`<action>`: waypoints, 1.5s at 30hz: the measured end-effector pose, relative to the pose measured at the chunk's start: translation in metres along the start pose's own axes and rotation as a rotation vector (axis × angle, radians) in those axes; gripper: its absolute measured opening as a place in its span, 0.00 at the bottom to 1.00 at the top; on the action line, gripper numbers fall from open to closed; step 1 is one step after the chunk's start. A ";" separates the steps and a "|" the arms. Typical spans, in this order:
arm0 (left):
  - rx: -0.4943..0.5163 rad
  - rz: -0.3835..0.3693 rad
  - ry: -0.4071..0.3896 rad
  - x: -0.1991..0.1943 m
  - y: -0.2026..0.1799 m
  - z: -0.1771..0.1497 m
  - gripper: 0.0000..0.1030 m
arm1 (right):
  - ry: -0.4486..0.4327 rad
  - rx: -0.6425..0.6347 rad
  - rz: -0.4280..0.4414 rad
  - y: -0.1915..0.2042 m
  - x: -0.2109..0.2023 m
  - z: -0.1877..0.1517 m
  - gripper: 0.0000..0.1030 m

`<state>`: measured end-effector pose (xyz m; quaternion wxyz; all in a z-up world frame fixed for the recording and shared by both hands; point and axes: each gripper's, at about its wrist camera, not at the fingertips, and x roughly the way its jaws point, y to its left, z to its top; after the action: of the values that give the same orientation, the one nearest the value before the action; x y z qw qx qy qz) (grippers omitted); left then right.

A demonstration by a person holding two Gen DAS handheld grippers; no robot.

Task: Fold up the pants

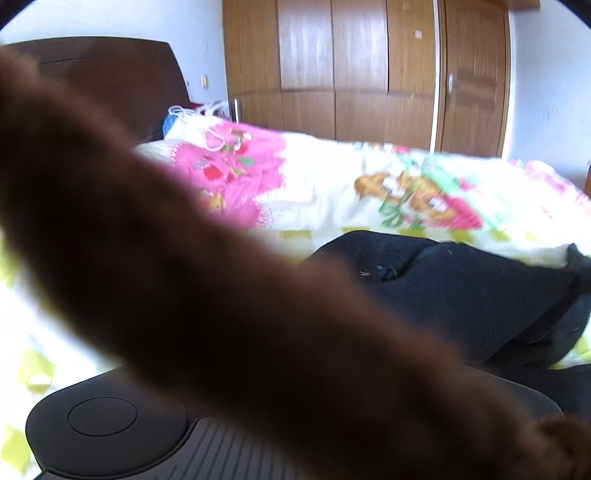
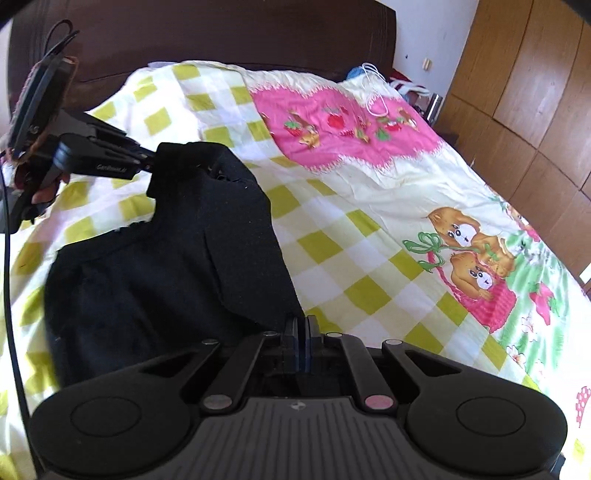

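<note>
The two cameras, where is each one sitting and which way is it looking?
Left wrist: on the left gripper, looking across the bed at the wardrobe; a blurry brown sleeve blocks its fingers.
Right wrist: on the right gripper, facing the headboard; the left gripper shows.
Shared: the black pants, bed and wardrobe.

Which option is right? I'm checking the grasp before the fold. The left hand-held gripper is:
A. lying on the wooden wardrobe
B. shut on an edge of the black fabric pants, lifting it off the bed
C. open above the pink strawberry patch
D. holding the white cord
B: in the right wrist view the left hand-held gripper pinches a raised edge of the black fabric pants above the yellow-checked bedspread.
</note>
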<state>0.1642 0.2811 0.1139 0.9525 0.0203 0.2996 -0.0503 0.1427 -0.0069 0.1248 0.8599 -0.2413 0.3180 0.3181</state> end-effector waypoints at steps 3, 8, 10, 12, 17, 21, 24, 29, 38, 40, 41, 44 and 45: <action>-0.022 0.012 0.002 -0.031 0.001 -0.044 0.14 | 0.007 -0.053 0.001 0.059 -0.018 -0.031 0.20; -0.060 0.077 0.162 -0.020 0.012 -0.125 0.14 | 0.146 -0.027 0.028 0.128 0.033 -0.091 0.21; -0.098 0.085 0.168 -0.027 0.023 -0.144 0.13 | 0.144 -0.024 0.039 0.140 0.037 -0.096 0.21; -0.072 0.091 0.140 -0.037 0.024 -0.150 0.14 | 0.133 -0.076 0.025 0.147 0.033 -0.096 0.21; 0.174 0.158 0.069 -0.057 -0.001 -0.160 0.50 | 0.114 -0.082 -0.003 0.145 0.035 -0.084 0.21; 0.375 0.170 0.021 -0.059 -0.023 -0.168 0.67 | 0.077 -0.203 -0.034 0.172 0.043 -0.081 0.23; 0.472 0.148 0.027 -0.054 -0.030 -0.170 0.69 | 0.072 -0.297 -0.021 0.184 0.051 -0.082 0.31; 0.616 0.164 0.023 -0.041 -0.041 -0.173 0.58 | 0.068 -0.379 -0.017 0.193 0.066 -0.078 0.36; 0.526 0.188 -0.065 -0.061 -0.023 -0.144 0.15 | 0.053 -0.243 0.035 0.189 0.041 -0.047 0.21; 0.490 0.186 -0.099 -0.075 -0.015 -0.138 0.15 | 0.012 -0.230 0.044 0.194 0.022 -0.040 0.21; 0.474 0.187 -0.102 -0.079 -0.012 -0.139 0.15 | 0.000 -0.230 0.048 0.198 0.017 -0.039 0.21; 0.469 0.191 -0.017 -0.067 -0.008 -0.160 0.16 | 0.032 -0.203 0.083 0.212 0.029 -0.048 0.21; 0.489 0.195 0.025 -0.060 -0.009 -0.171 0.16 | 0.056 -0.192 0.092 0.218 0.040 -0.053 0.21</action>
<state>0.0166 0.2886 0.0077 0.9160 0.2790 0.2869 -0.0290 -0.0070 0.1252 0.0143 0.8081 -0.3163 0.3206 0.3795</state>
